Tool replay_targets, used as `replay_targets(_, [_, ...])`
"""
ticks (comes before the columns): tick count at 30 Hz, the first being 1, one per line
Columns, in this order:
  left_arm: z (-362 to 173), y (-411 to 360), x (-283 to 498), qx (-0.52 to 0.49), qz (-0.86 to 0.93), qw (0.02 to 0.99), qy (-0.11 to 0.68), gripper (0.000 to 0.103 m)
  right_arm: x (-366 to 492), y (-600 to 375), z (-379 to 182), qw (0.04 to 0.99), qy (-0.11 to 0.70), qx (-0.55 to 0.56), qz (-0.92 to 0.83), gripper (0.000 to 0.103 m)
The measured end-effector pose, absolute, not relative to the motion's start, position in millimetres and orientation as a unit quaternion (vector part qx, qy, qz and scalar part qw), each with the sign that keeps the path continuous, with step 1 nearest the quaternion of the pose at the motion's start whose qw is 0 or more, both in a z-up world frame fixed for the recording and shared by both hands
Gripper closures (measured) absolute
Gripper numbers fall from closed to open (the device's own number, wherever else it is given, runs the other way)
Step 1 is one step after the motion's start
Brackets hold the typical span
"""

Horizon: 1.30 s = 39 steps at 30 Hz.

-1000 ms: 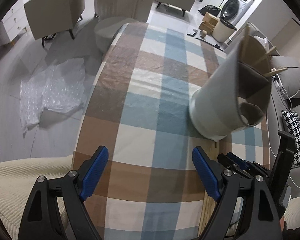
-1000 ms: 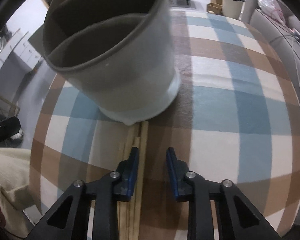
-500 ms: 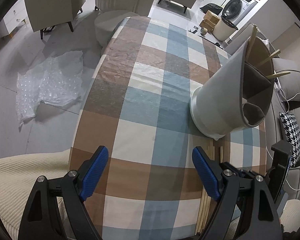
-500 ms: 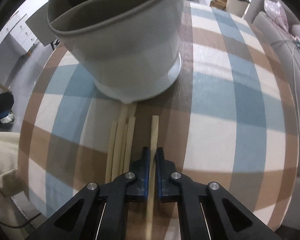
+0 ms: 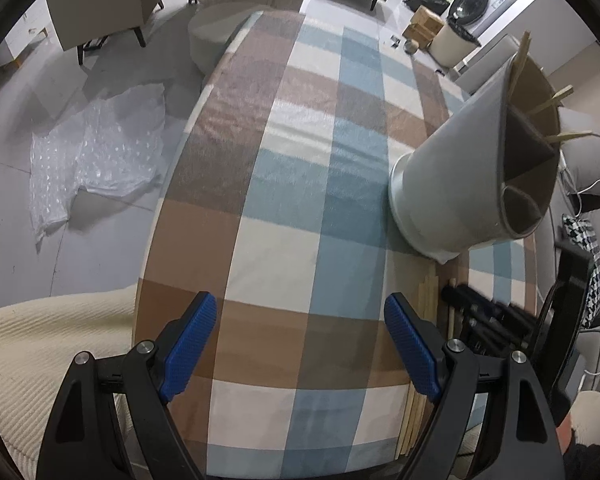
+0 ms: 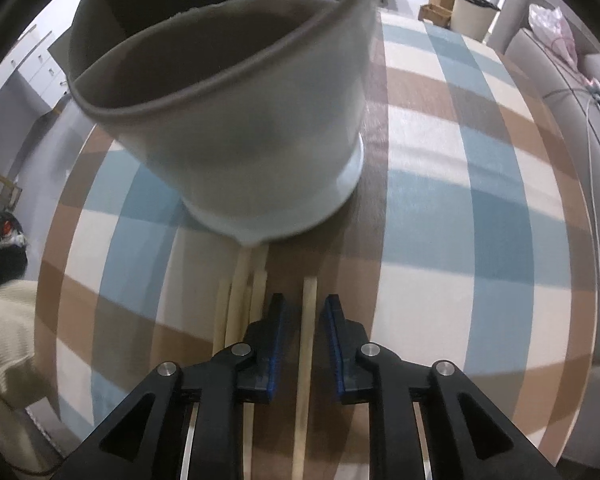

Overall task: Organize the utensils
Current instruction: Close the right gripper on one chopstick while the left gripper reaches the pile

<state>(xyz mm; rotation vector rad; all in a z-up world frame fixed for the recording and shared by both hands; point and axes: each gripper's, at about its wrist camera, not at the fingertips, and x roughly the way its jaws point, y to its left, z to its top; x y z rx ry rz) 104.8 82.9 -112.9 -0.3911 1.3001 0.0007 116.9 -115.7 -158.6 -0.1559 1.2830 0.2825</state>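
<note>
One wooden chopstick (image 6: 304,360) lies between the right gripper's (image 6: 303,308) parted fingers, untouched; more chopsticks (image 6: 239,300) sit just left; left gripper (image 5: 300,332) gapes wide over tablecloth (image 5: 300,160)

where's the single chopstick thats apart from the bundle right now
In the right wrist view the lone chopstick lies flat on the checked tablecloth between the open right gripper, just right of the chopstick bundle and below the grey holder.

Both wrist views: shared holder (image 5: 460,184), tablecloth (image 6: 480,200).
</note>
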Motion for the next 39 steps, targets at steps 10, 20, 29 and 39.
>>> replay_targets(10, [-128,48,103,-0.127,-0.02,0.765,0.631,0.021,122,-154,-144,0.806,0.576,0.04,0.126,0.098])
replay_targets(20, [-138,-4,99,-0.081,-0.06,0.757,0.646,0.021,111,-256,-135,0.789,0.548,0.268,0.069,0.098])
replay_targets(29, [-158,-33,92,-0.03,-0.026,0.751,0.659,0.021,111,-301,-126,0.78,0.516,0.348,0.063,0.103])
replay_targets(39, [-166,-46,92,-0.032,-0.003,0.757,0.653,0.021,95,-318,-123,0.774,0.516,0.359,0.072,0.103])
